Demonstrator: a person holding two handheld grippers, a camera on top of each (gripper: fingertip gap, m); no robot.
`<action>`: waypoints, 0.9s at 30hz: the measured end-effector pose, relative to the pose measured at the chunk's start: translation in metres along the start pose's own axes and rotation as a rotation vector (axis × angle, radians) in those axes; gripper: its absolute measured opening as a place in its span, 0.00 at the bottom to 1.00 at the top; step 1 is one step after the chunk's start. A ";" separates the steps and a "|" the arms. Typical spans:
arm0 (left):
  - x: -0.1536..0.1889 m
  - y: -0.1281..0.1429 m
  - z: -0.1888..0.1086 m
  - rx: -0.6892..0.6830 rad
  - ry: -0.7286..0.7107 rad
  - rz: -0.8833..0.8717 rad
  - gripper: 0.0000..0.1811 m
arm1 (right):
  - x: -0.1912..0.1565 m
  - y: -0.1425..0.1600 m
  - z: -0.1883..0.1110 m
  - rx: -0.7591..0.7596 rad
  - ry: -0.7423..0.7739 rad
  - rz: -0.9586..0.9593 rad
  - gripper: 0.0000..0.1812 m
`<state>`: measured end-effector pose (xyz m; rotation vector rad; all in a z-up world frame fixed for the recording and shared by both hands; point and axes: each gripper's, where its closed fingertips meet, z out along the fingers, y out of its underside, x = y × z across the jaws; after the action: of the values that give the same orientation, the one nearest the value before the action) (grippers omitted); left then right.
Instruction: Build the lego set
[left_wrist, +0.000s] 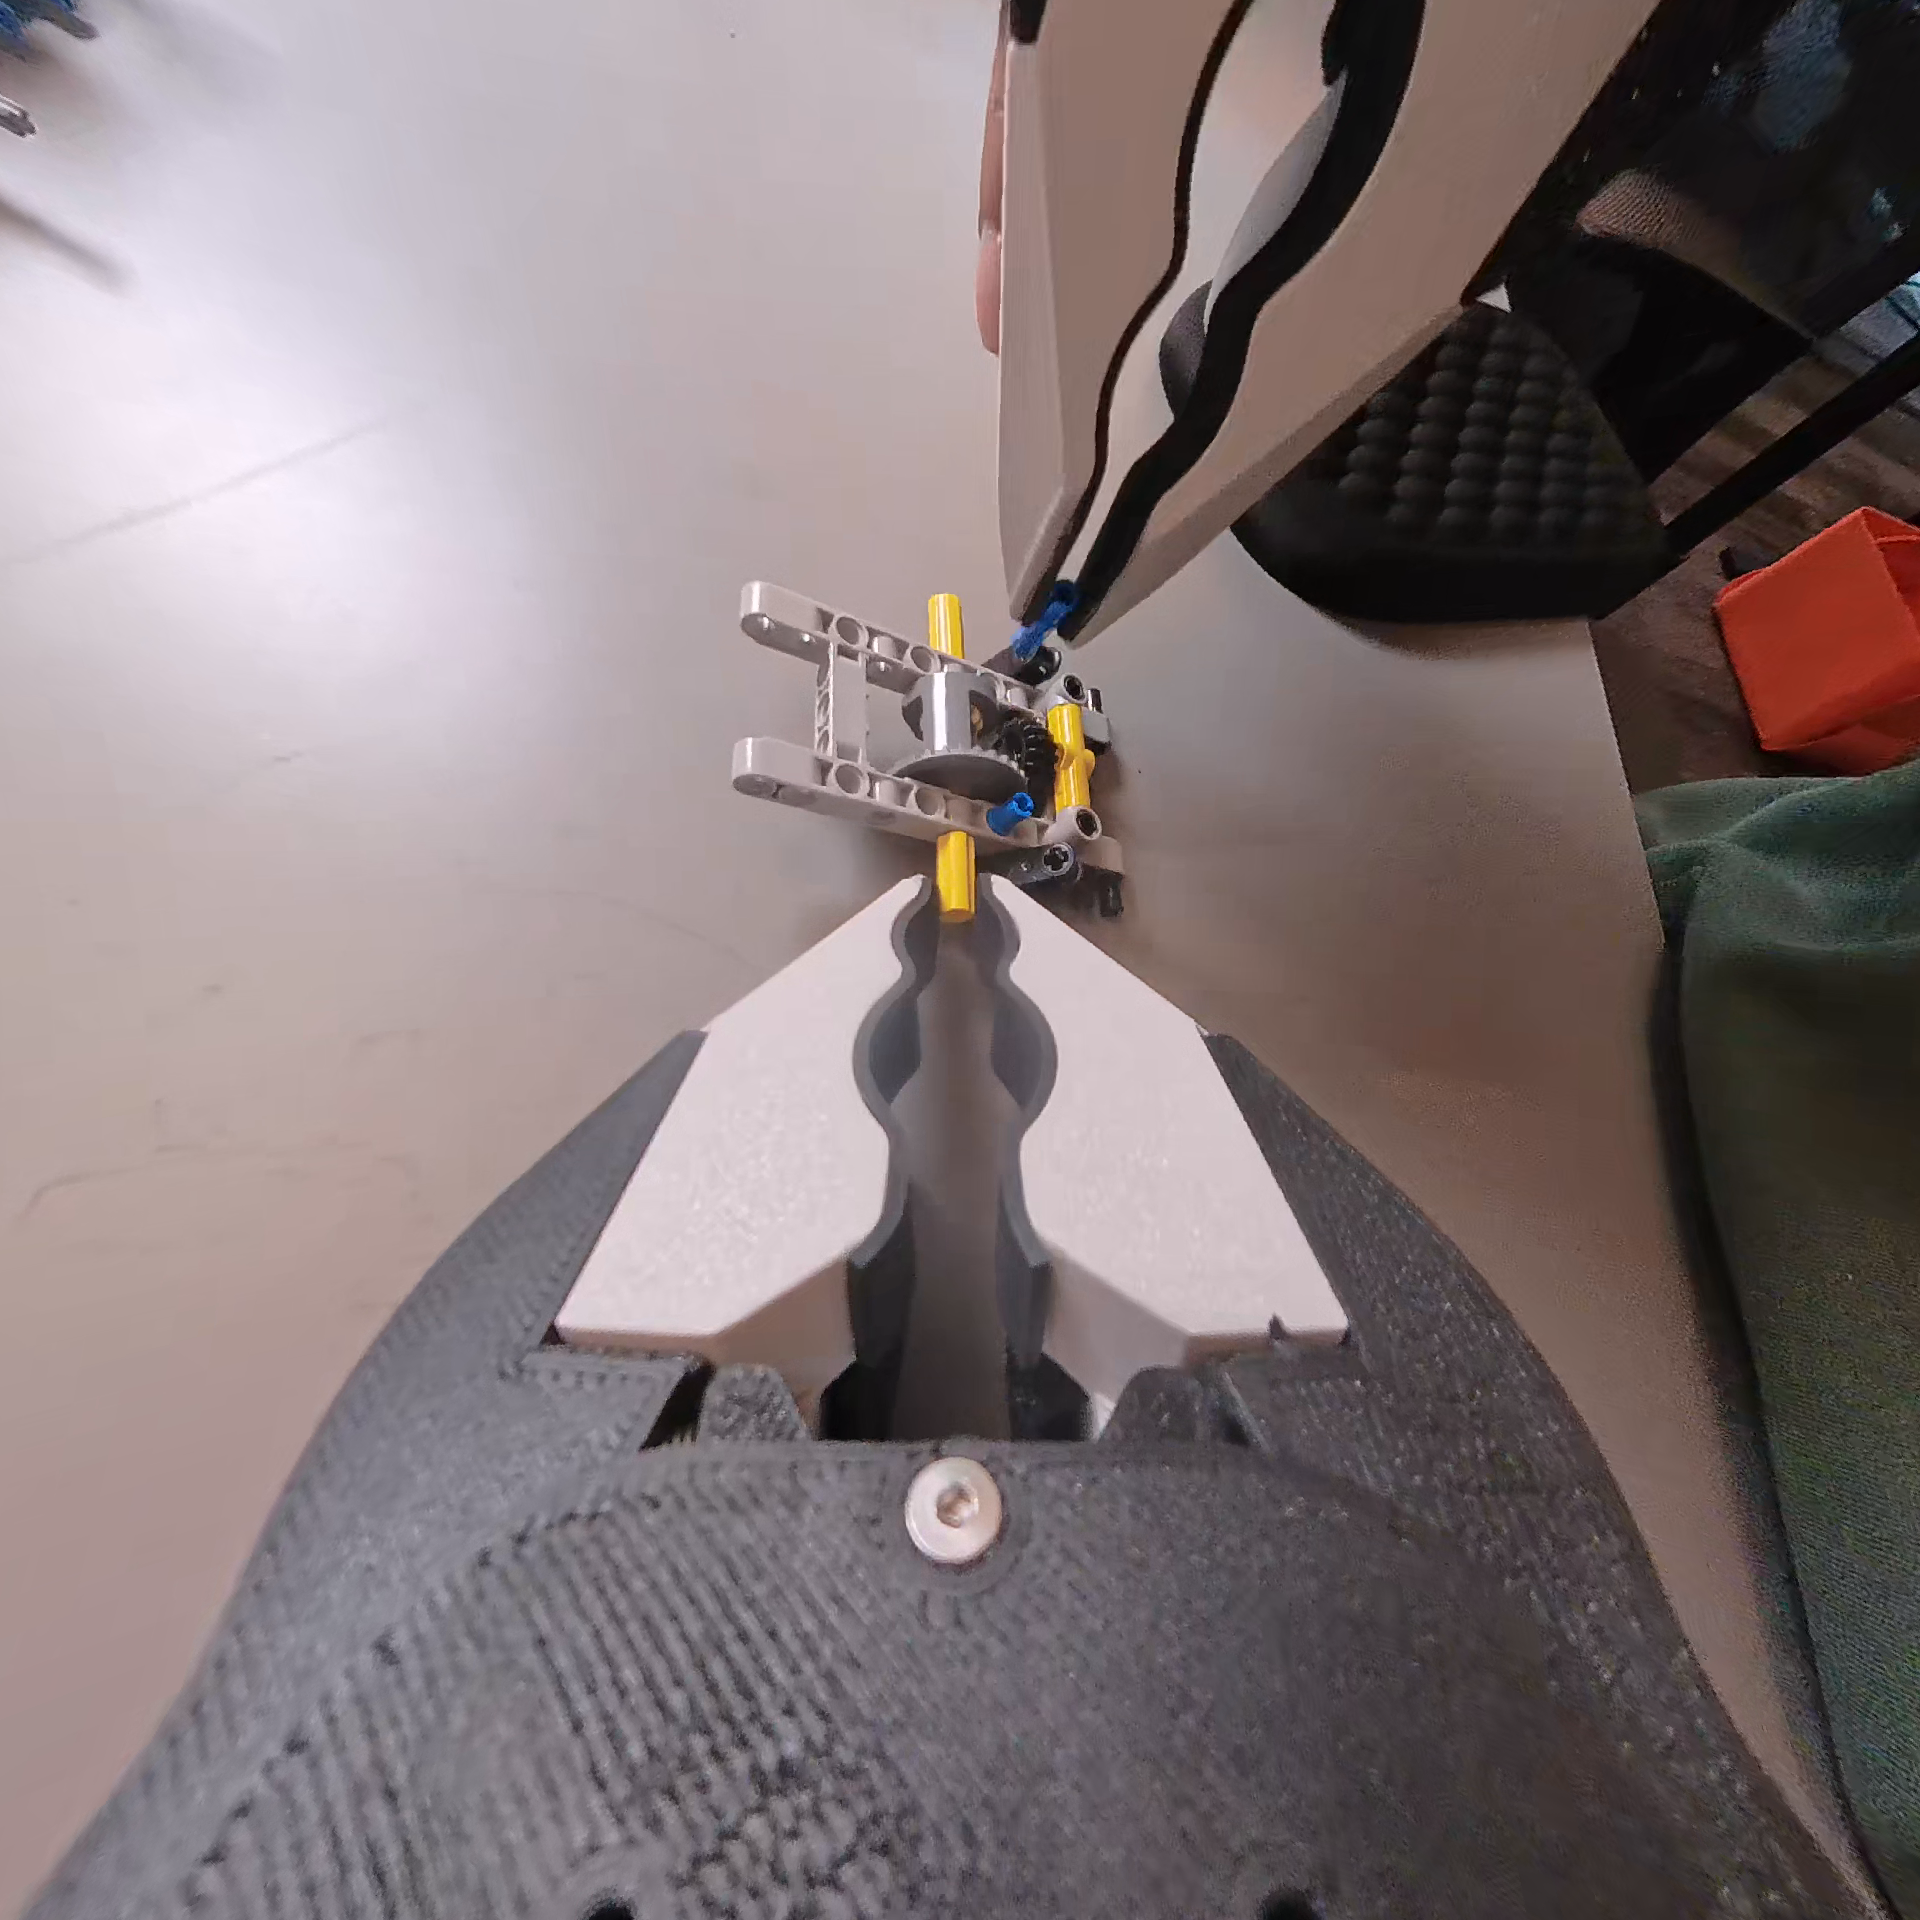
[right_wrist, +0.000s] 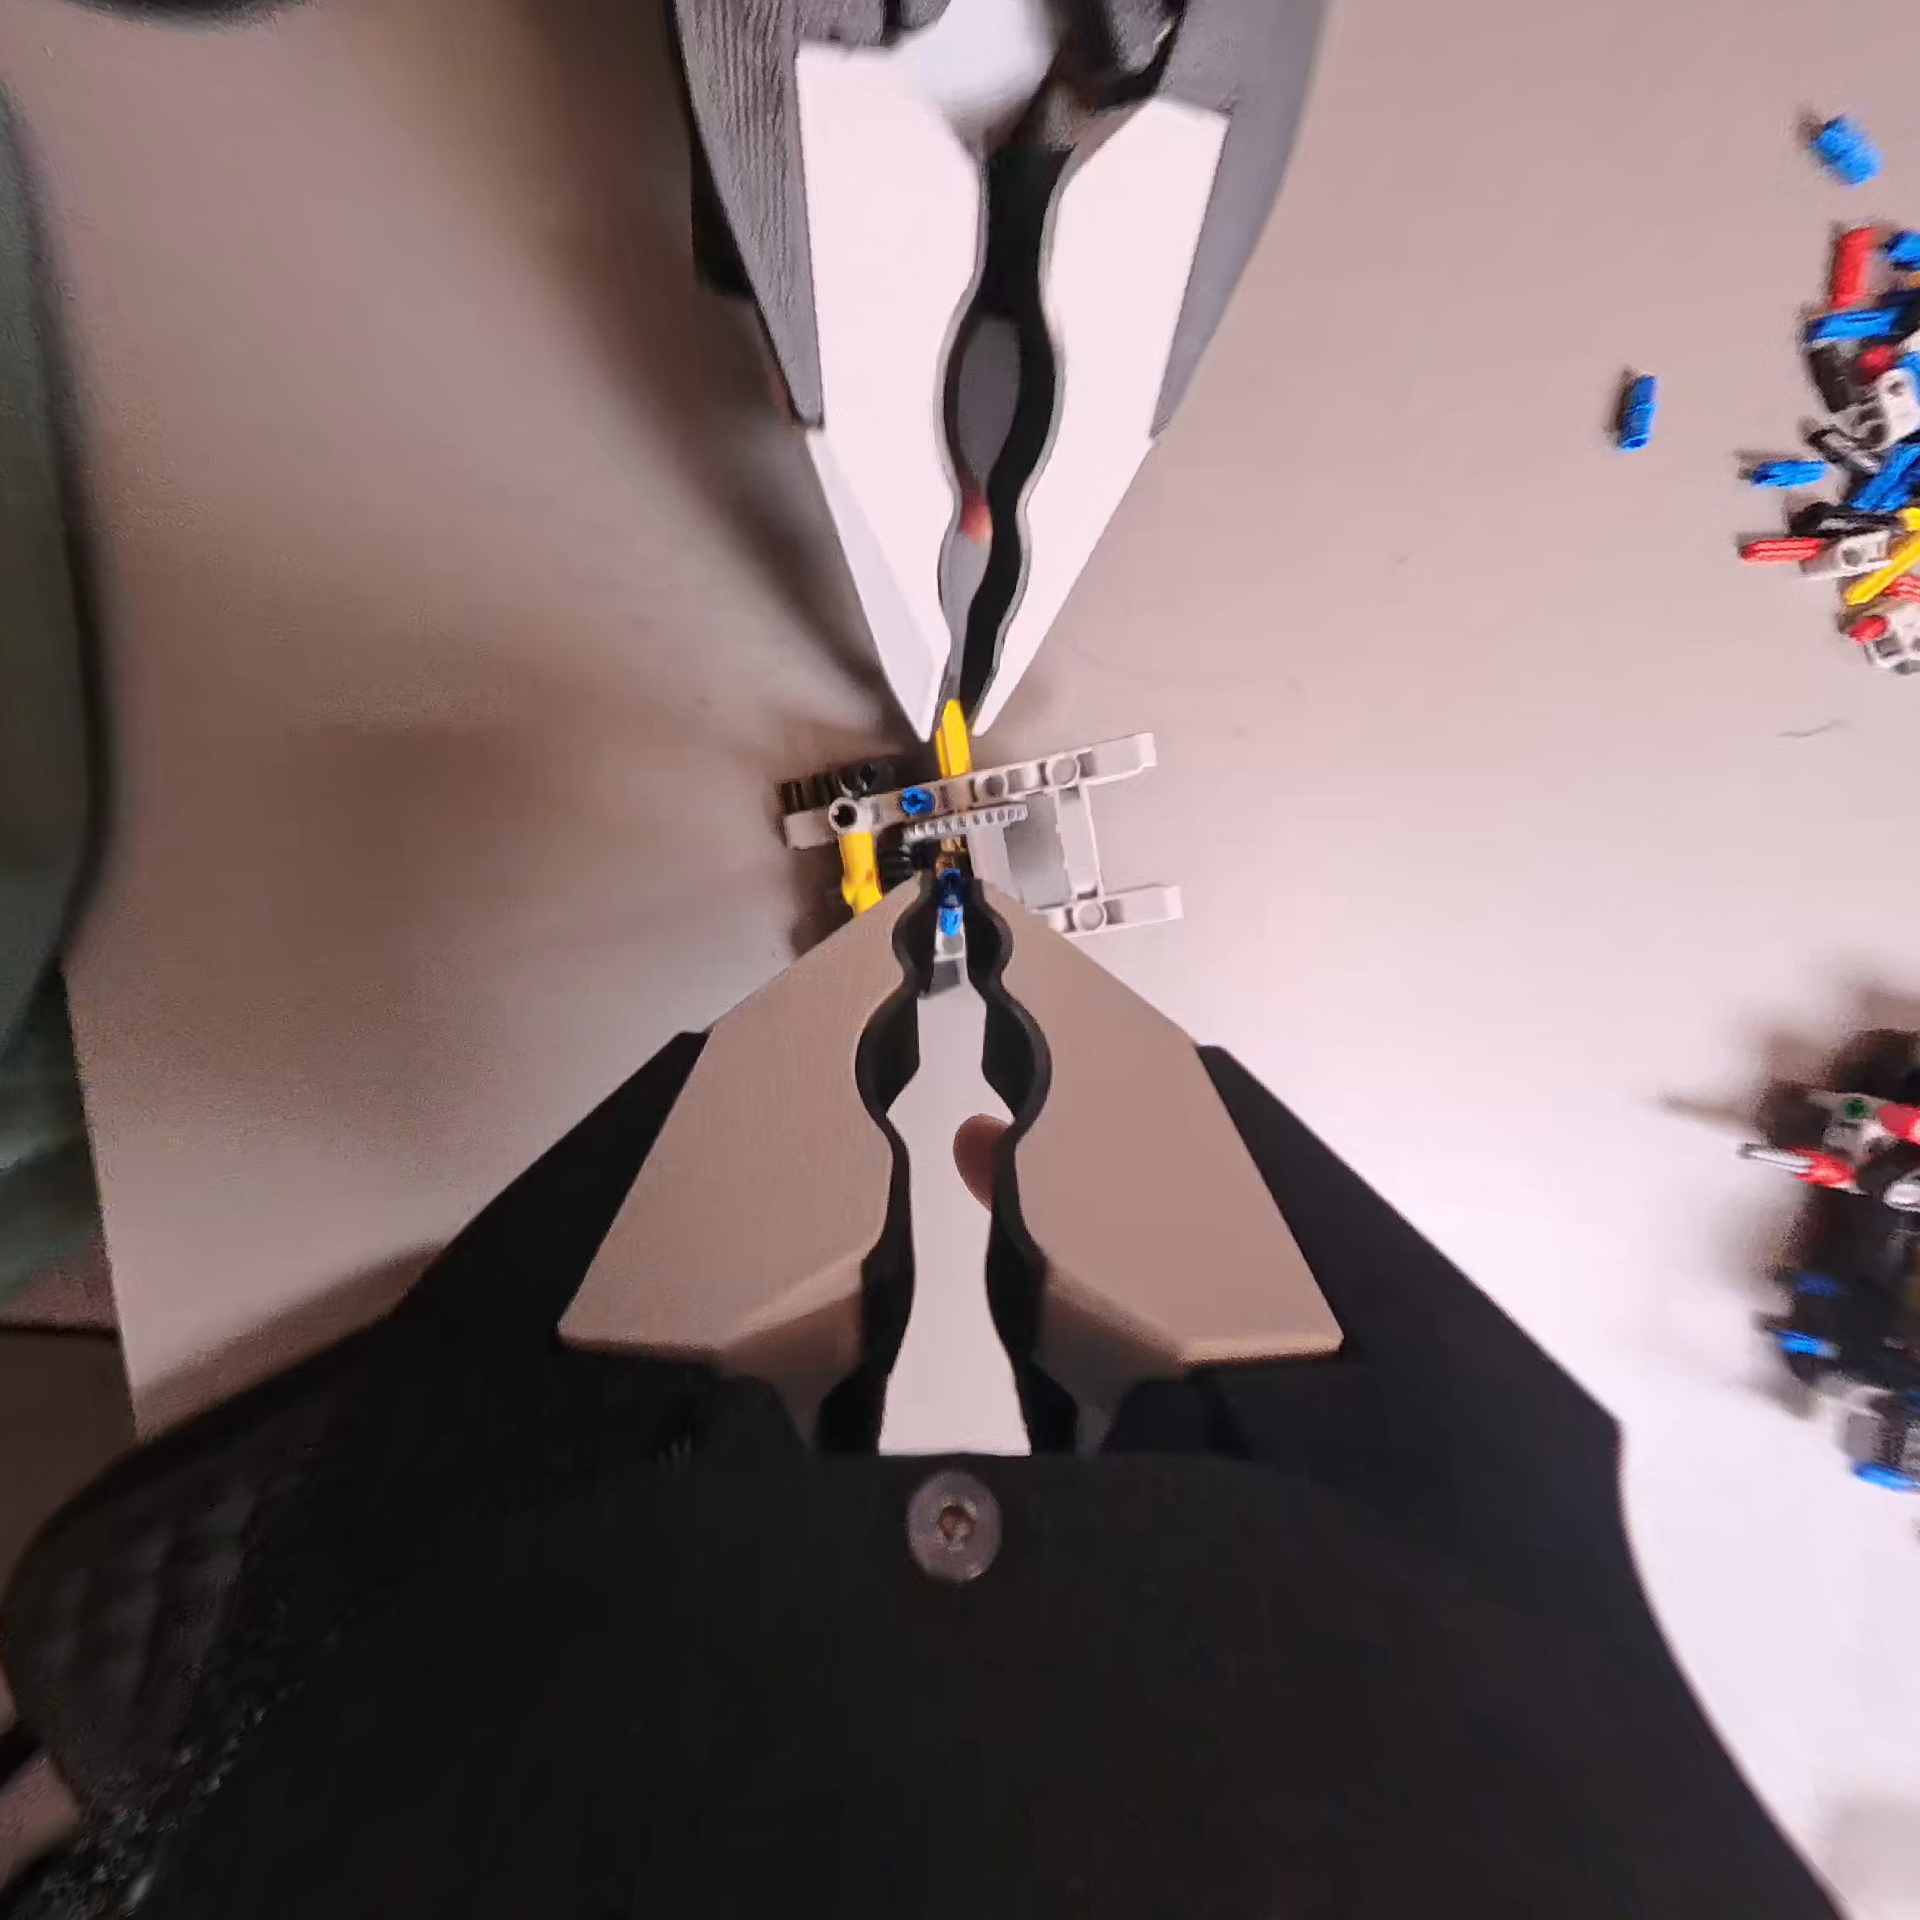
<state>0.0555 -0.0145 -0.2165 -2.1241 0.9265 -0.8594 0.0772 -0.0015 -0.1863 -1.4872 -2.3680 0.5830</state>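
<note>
Pinches the near end of the yellow axle (left_wrist: 954, 878) in the left tool (left_wrist: 956, 896), pressed almost together around that thin rod. Nips a blue pin (right_wrist: 950, 906) in the right tool (right_wrist: 951, 896), closed tight on it, right at the far beam of the grey frame (left_wrist: 821, 717). Meets head-on across the assembly, one tool from either side.

Lies flat on the counter (left_wrist: 416, 520), near its edge, with a grey geared drum (left_wrist: 951, 717) threaded on the axle between two pale beams. Carries a shorter yellow piece (left_wrist: 1068, 758) and black connectors at one end, plus a second blue pin (left_wrist: 1010, 814) already seated in the near beam.

Looks light, rigid and slick: hard plastic, likely to skate on the smooth counter under any sideways push. Calls for a brace on a beam rather than on the axle, probably free to slide or turn in its hole. Needs the pin gripped by its back half and kept straight with the hole; likely to twist or pop out of a tip grip if tilted. Probably takes a firm push to click, yet not enough to spring the frame apart.

Farther out in the right wrist view: a heap of loose parts (right_wrist: 1860, 468) in blue, red, black and yellow, and a dark, blurred second build (right_wrist: 1860, 1247). Off the counter in the left wrist view: an orange box (left_wrist: 1829, 644) and green cloth (left_wrist: 1808, 1143).
</note>
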 end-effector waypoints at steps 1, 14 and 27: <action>0.000 0.000 -0.001 0.008 -0.002 0.007 0.02 | 0.000 -0.003 -0.002 0.070 -0.006 0.044 0.02; 0.052 -0.063 -0.038 0.383 0.196 0.089 0.02 | -0.019 -0.060 -0.047 0.926 -0.066 0.348 0.02; 0.065 -0.031 -0.019 0.154 0.236 0.161 0.01 | -0.044 -0.040 -0.019 0.437 0.015 -0.030 0.02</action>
<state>0.0866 -0.0554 -0.1621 -1.8178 1.0972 -1.0774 0.0728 -0.0537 -0.1518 -1.2505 -2.0694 0.9994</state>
